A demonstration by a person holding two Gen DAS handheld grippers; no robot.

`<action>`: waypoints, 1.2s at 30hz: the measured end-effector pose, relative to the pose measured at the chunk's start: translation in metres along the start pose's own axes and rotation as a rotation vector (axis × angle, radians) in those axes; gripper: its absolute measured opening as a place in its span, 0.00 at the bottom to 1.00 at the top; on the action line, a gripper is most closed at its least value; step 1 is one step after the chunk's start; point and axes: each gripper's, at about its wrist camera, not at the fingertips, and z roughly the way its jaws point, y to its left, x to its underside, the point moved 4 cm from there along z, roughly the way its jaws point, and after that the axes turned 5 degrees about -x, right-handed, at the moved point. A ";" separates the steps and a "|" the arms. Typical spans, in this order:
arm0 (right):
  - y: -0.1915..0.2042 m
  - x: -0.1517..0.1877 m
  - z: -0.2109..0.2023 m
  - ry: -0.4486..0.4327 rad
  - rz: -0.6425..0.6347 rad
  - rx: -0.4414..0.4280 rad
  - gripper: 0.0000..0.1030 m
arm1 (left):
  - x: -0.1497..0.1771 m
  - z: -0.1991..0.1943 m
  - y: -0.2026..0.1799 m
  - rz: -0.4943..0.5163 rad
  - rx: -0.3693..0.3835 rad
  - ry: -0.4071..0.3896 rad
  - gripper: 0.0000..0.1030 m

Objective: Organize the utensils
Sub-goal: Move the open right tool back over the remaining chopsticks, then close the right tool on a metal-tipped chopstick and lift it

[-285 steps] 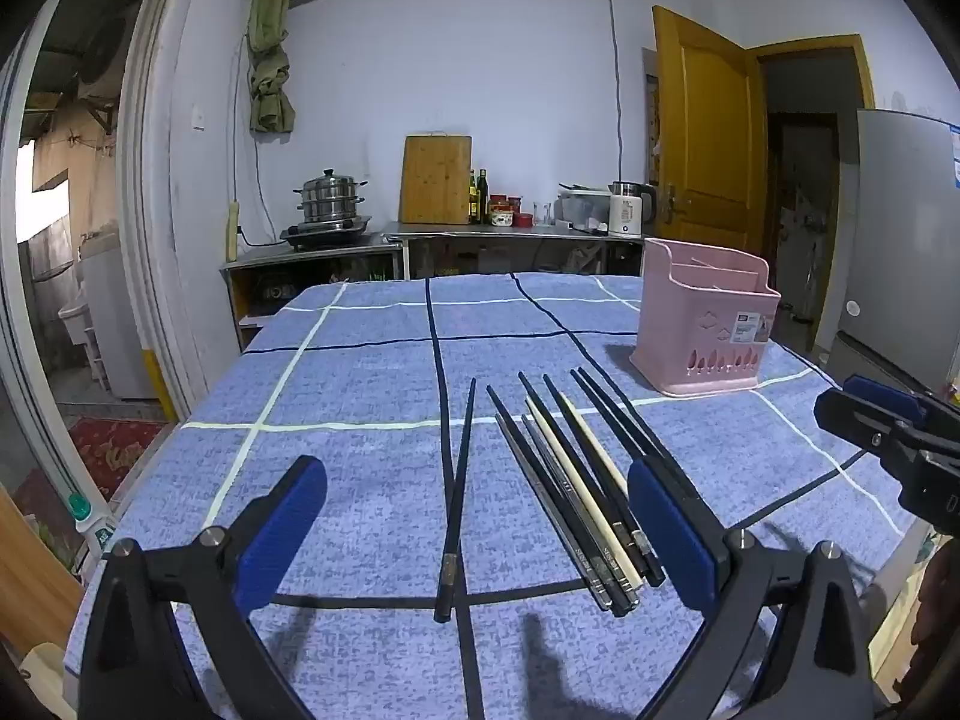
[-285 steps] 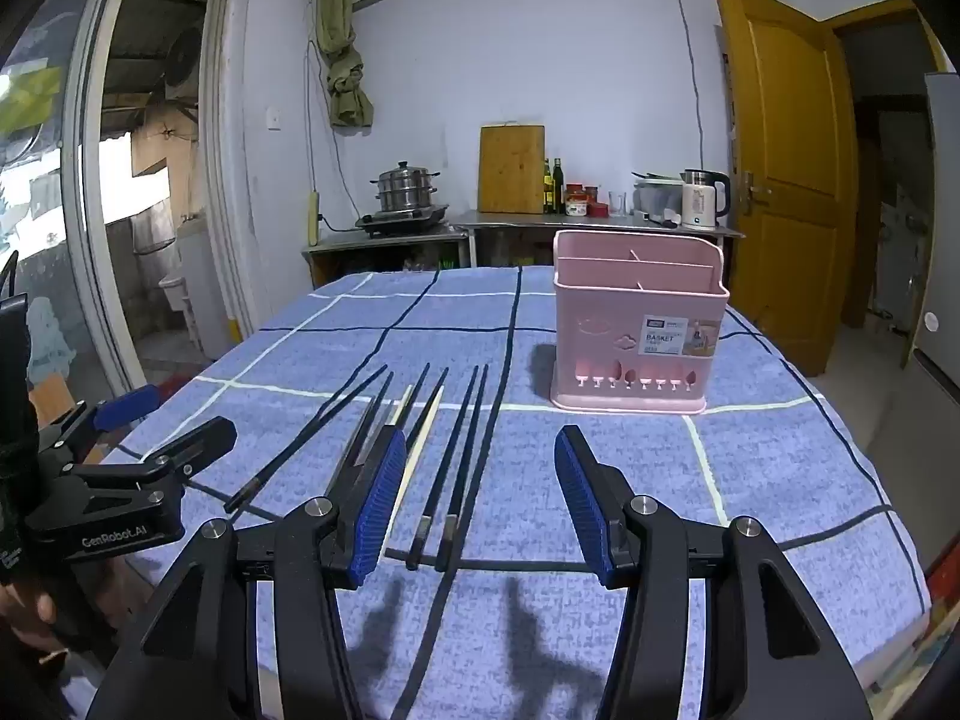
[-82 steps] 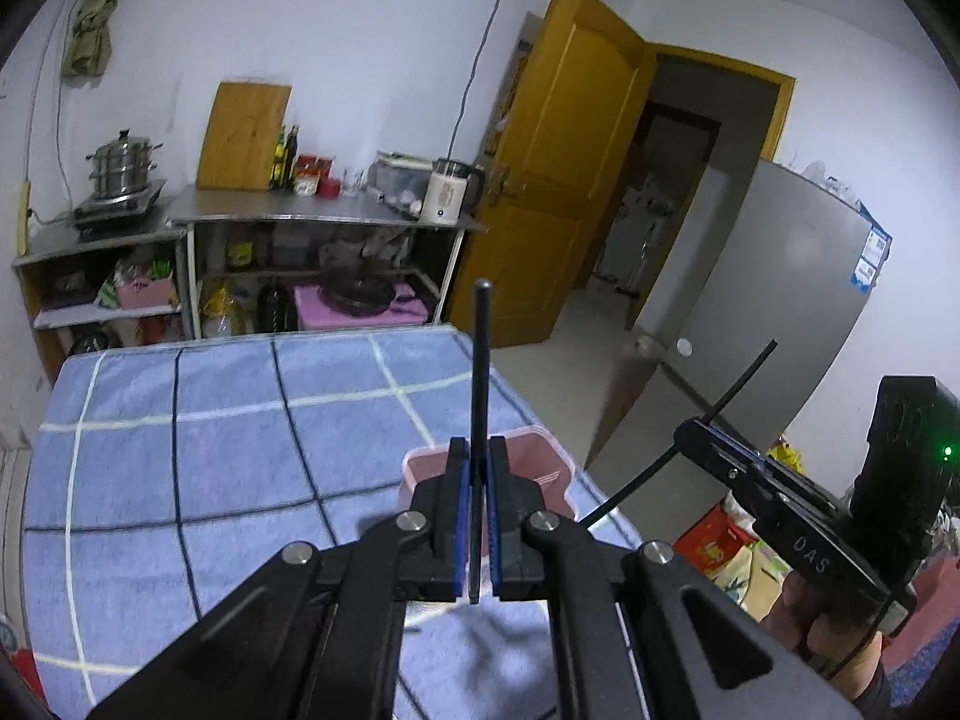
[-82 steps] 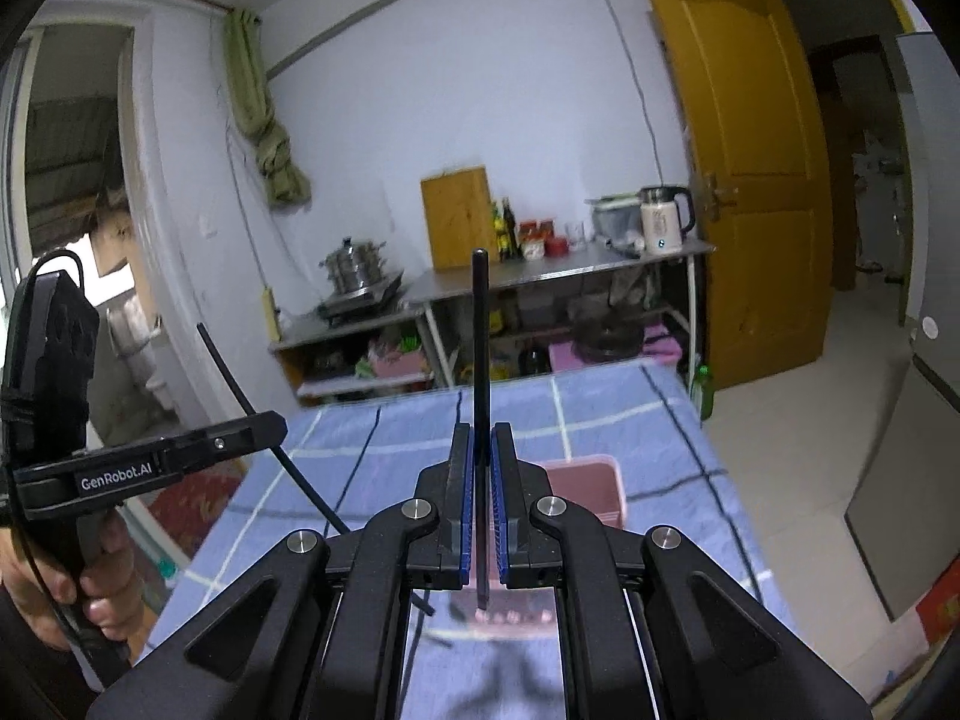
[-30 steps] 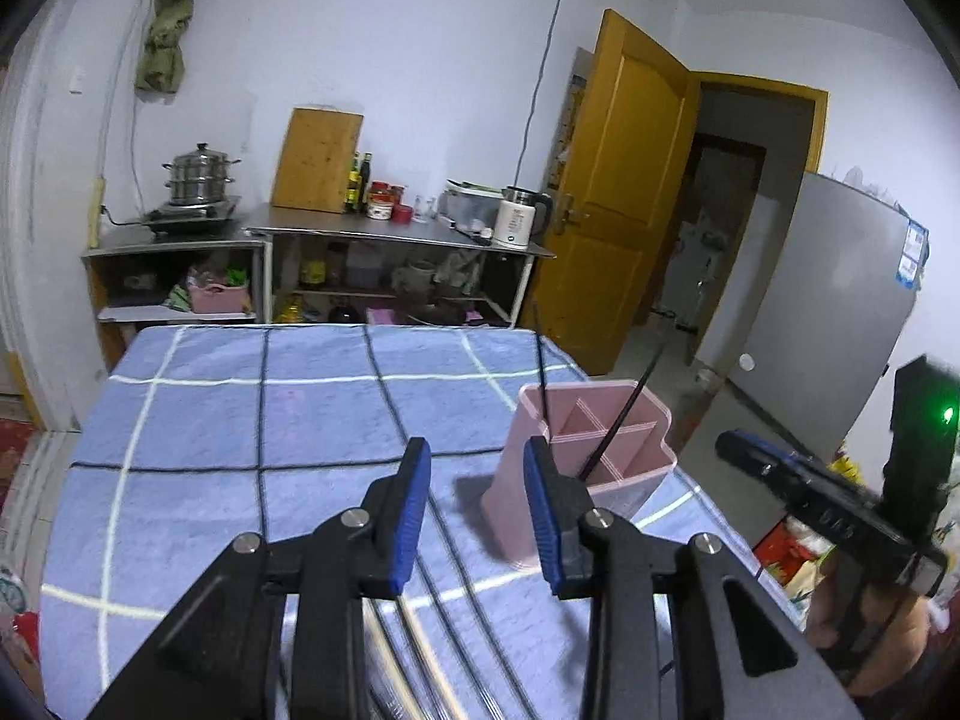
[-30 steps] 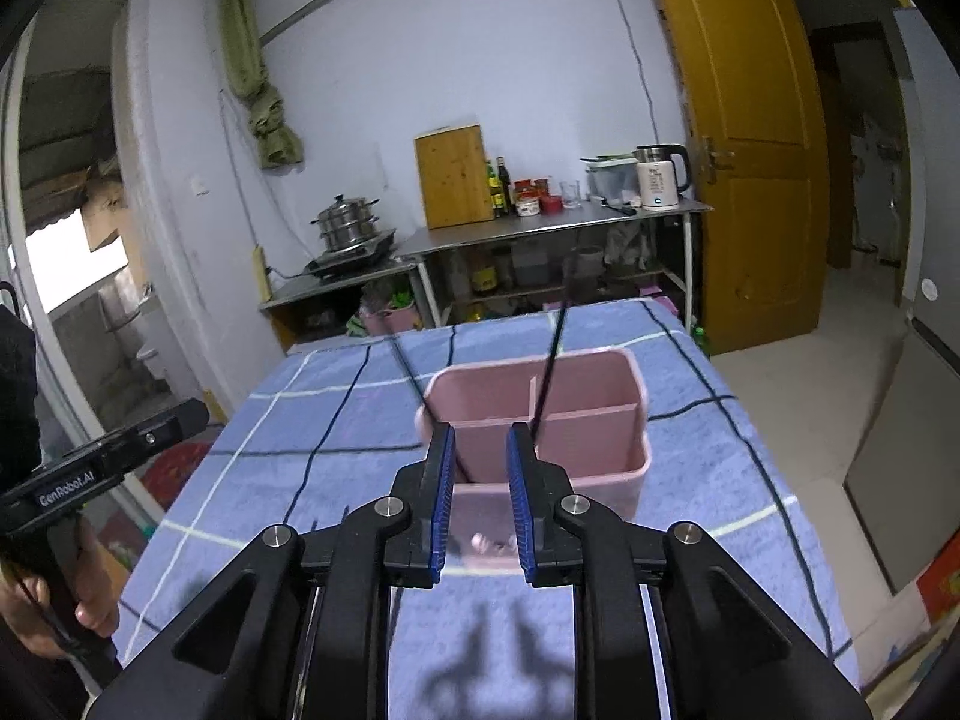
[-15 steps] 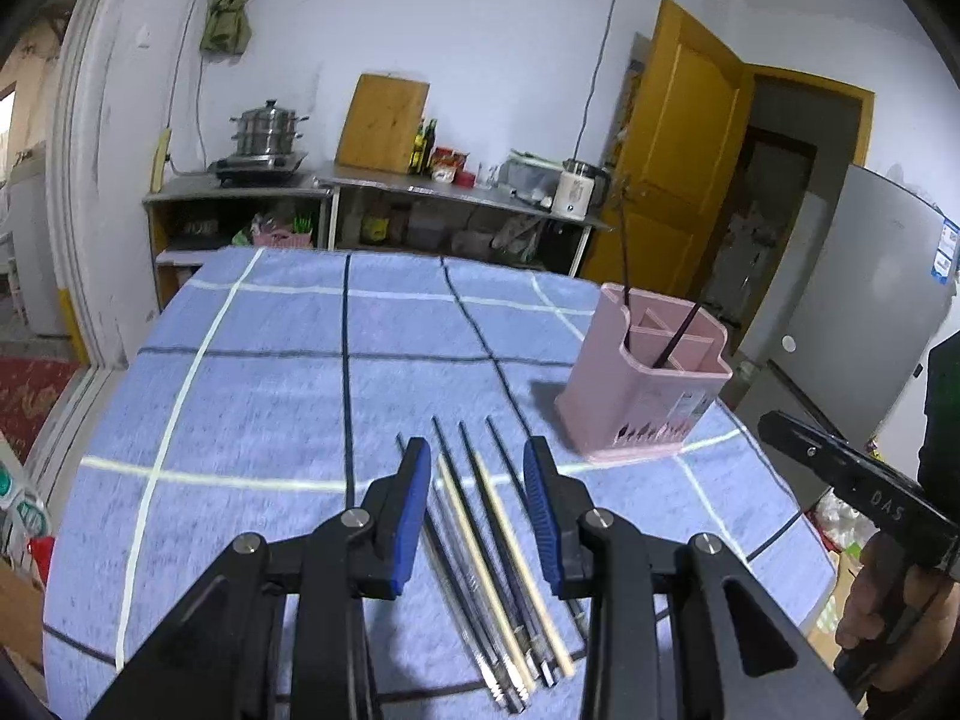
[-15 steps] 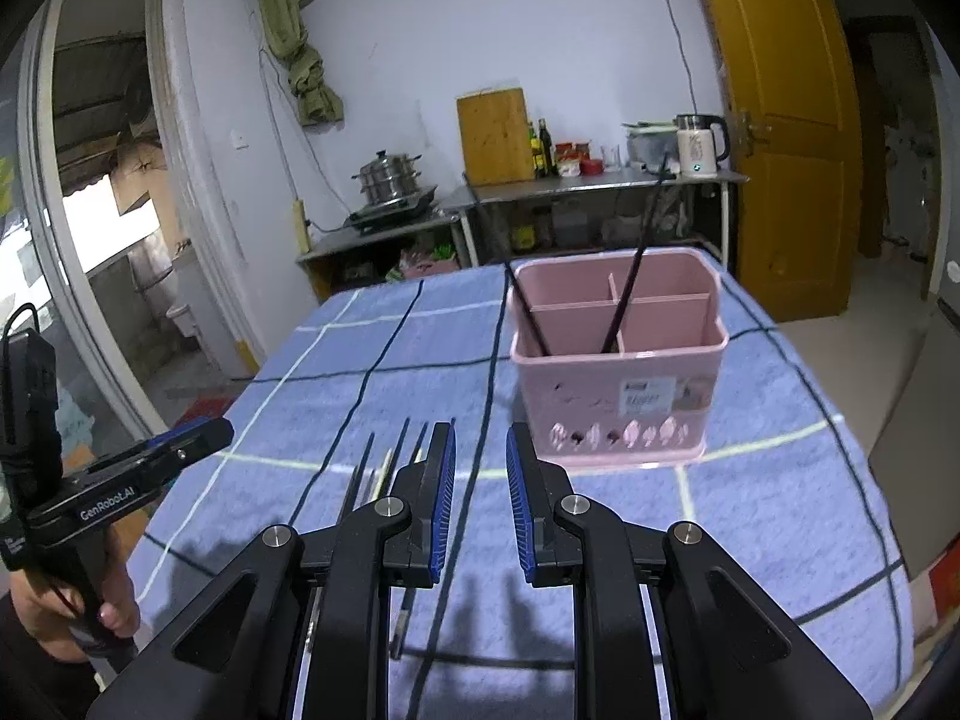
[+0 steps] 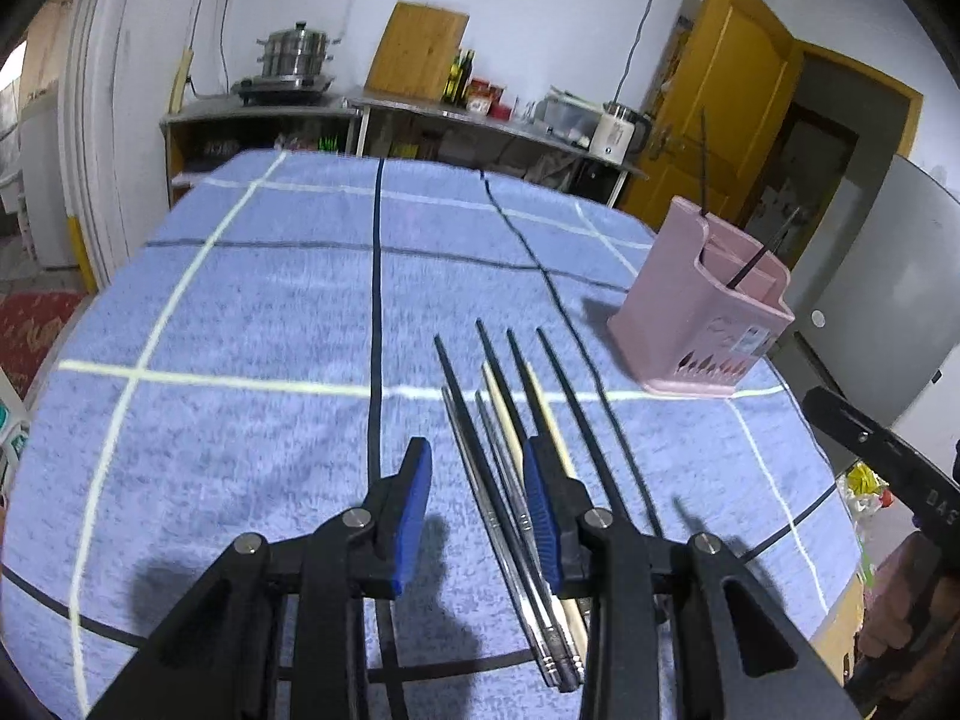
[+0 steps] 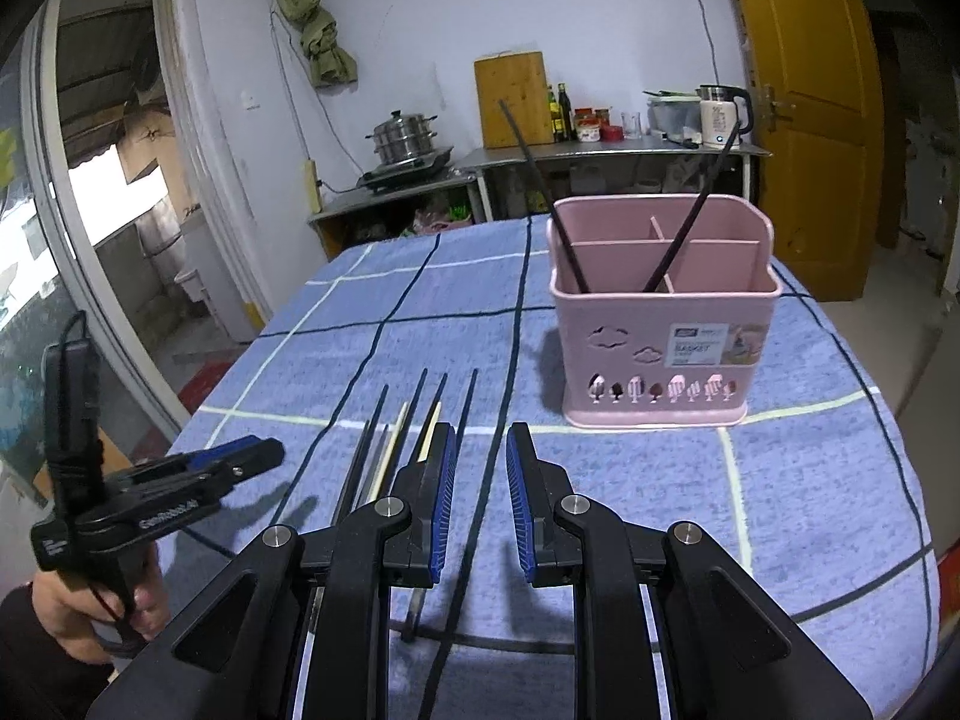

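Several chopsticks (image 9: pixel 510 456), black, metal and pale wood, lie side by side on the blue checked tablecloth (image 9: pixel 240 312). The pink utensil basket (image 9: pixel 708 324) stands to the right and holds two black chopsticks (image 10: pixel 684 234). My left gripper (image 9: pixel 477 498) is open and empty, low over the left chopsticks of the row. My right gripper (image 10: pixel 480 492) is open and empty, with the rightmost black chopstick (image 10: pixel 465 480) running between its fingers. The basket (image 10: pixel 660 324) stands ahead of it to the right. The left gripper also shows in the right wrist view (image 10: pixel 252 456).
The table's front edge lies just under both grippers. A counter (image 10: pixel 540 162) with a steamer pot, a wooden board, bottles and a kettle stands against the far wall. A yellow door (image 9: pixel 708 120) is at the right.
Both grippers have dropped two black chopsticks into the basket and come back down over the row on the table. Over the last half second both moved lower and nearer the chopsticks.
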 end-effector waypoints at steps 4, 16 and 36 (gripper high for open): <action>0.002 0.005 0.014 0.026 -0.004 -0.008 0.18 | 0.003 0.017 0.004 -0.012 -0.005 0.034 0.31; 0.005 0.016 0.049 0.099 -0.012 -0.033 0.18 | 0.006 0.067 0.005 -0.010 -0.056 0.122 0.27; 0.028 0.013 0.078 0.138 -0.021 -0.100 0.18 | 0.001 0.065 0.026 0.042 -0.133 0.129 0.06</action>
